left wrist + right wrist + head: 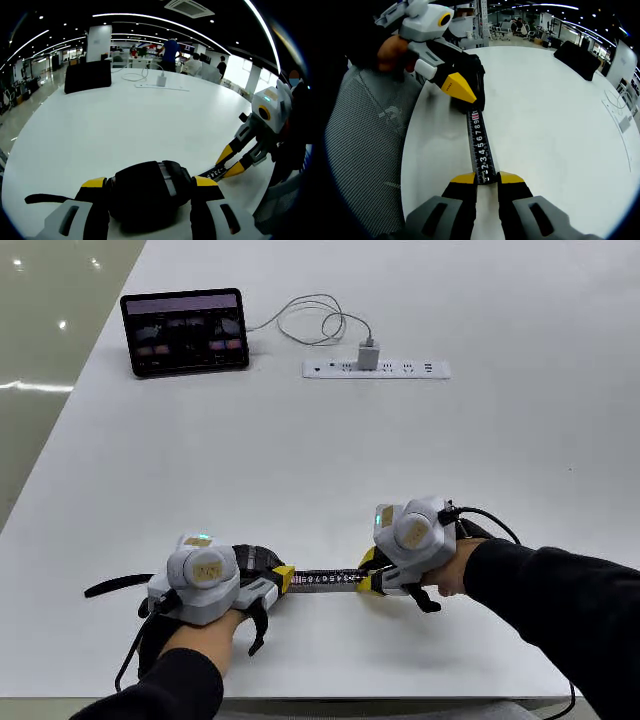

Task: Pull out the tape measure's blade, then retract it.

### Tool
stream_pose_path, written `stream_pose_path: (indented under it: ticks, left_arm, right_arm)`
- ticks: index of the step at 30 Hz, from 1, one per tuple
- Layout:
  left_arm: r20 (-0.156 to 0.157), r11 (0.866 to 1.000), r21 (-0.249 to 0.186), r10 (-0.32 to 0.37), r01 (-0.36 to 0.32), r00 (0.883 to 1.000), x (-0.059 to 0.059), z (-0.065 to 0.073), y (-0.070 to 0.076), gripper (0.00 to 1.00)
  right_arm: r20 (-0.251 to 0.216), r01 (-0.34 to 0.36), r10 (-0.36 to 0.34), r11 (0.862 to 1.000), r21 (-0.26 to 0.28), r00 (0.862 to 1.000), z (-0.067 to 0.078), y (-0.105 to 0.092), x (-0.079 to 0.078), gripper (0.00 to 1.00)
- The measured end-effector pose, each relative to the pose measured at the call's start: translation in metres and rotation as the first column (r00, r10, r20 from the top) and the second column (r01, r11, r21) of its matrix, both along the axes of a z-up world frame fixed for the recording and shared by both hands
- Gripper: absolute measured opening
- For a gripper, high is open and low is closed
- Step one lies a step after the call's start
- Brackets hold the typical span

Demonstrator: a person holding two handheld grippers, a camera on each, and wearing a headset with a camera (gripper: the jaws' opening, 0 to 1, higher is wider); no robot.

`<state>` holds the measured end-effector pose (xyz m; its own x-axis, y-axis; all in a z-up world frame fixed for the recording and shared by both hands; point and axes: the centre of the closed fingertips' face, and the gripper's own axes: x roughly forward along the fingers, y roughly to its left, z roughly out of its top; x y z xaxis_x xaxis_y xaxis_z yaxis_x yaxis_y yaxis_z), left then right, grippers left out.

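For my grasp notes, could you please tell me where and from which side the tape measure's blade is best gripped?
Grip the blade at its free tip, coming in along its length, opposite the case. It lies flat and narrow, so closing across its width, as the right tool does, probably holds best.

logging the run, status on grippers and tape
Left gripper shut on tape measure case. Right gripper shut on blade tip, blade partly out. Tablet, power strip far off.
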<state>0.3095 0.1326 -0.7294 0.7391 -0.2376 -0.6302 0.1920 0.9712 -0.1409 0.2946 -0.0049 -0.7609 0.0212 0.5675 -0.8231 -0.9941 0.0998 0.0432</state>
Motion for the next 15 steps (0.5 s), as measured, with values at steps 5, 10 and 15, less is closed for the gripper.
stream_pose_path:
  ticks: [5, 10, 15]
  left_arm:
    - [0.000, 1.000, -0.001, 0.000, 0.000, 1.000, 0.0000, 0.0001, -0.0002, 0.62]
    - [0.000, 1.000, -0.004, 0.001, -0.001, 1.000, 0.0004, 0.0000, 0.0004, 0.62]
    - [0.000, 1.000, -0.007, 0.003, -0.003, 1.000, 0.0007, 0.0002, 0.0005, 0.62]
  right_arm:
    - [0.002, -0.006, 0.006, 1.000, 0.000, 1.000, -0.0006, 0.0017, -0.0004, 0.11]
    - [0.010, -0.017, 0.017, 1.000, 0.001, 1.000, -0.0007, 0.0042, -0.0011, 0.11]
    - [0.012, -0.021, 0.021, 1.000, 0.003, 1.000, -0.0010, 0.0060, -0.0013, 0.11]
